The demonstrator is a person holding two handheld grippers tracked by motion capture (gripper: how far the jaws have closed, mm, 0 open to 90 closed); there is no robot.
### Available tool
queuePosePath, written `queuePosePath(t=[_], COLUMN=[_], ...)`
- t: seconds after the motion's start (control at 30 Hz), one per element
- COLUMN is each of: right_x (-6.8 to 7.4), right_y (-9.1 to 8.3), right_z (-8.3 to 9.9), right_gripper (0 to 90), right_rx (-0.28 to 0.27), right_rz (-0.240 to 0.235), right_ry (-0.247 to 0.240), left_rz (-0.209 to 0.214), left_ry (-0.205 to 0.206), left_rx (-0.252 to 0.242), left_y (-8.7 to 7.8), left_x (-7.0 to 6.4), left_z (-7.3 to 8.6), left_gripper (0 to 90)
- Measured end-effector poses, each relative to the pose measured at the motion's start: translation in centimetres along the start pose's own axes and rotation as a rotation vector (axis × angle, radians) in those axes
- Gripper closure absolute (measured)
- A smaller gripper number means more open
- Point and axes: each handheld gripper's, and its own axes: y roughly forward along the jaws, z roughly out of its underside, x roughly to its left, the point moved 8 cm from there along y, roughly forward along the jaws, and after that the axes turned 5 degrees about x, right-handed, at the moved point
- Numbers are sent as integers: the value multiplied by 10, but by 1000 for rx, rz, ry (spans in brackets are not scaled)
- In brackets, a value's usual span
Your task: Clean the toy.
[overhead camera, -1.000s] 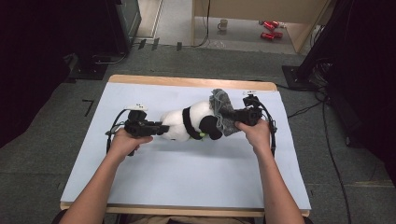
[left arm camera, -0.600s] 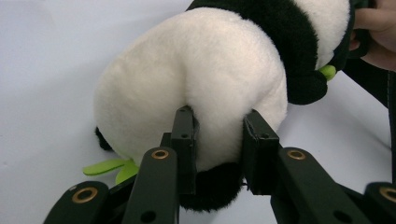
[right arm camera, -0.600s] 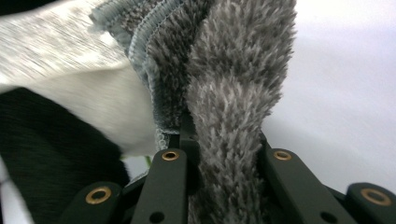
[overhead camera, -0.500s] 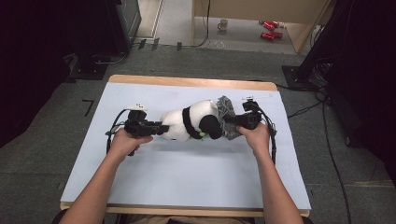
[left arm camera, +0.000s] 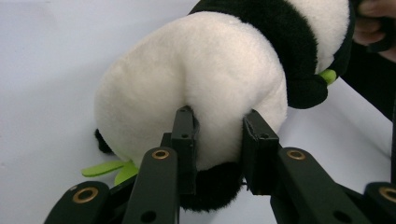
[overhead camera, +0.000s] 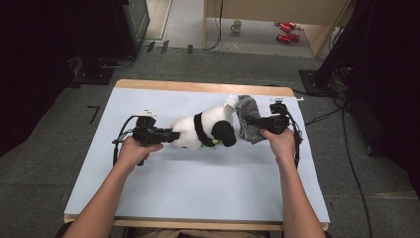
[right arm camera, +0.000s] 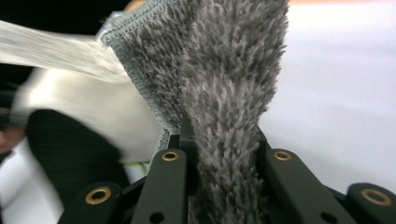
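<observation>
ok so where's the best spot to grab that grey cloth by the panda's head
Take the grey cloth at its bunched fold, coming from the side away from the panda, as the right claw does. The pile gathers into a ridge narrow enough to pinch there.

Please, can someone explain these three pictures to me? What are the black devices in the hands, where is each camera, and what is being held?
A person holds black hand-held tongs in each hand. One camera looks down from above; one rides on each tool. On the pale blue table cover lies a black-and-white plush panda. The left tongs pinch the panda's white rear. The right tongs pinch a fuzzy grey cloth next to the panda's head. Behind the table, on the floor, a mug stands.
</observation>
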Motion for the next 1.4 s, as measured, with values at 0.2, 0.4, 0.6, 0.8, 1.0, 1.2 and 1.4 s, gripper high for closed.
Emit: queuePosePath(t=[0.2,0.4,0.6,0.8,1.0,1.2,1.4], right_x=[47,100,134,127,114,108,102], right_y=[-22,-12,22,42,36,31,25], right_z=[-19,-19,-1,9,9,9,10], right_gripper=[773,772,773,775,774,774,774], right_rx=[-44,-4,89,135,149,167,186], right_rz=[-35,-88,-112,-92,-79,-93,-104], right_ry=[-101,-211,-292,-288,-274,-272,-266], left_rz=[-29,-42,-49,-35,-44,-78,8], left_ry=[-15,-18,-10,26,79,99,122], left_rx=[-5,-2,1,1,-41,-3,29], left_y=[1,4,5,2,-13,-5,16], left_x=[-6,-16,-21,-22,-17,3,2], left_z=[-4,-6,-6,-8,-20,-23,-20], left_gripper=[710,709,702,595,448,398,353])
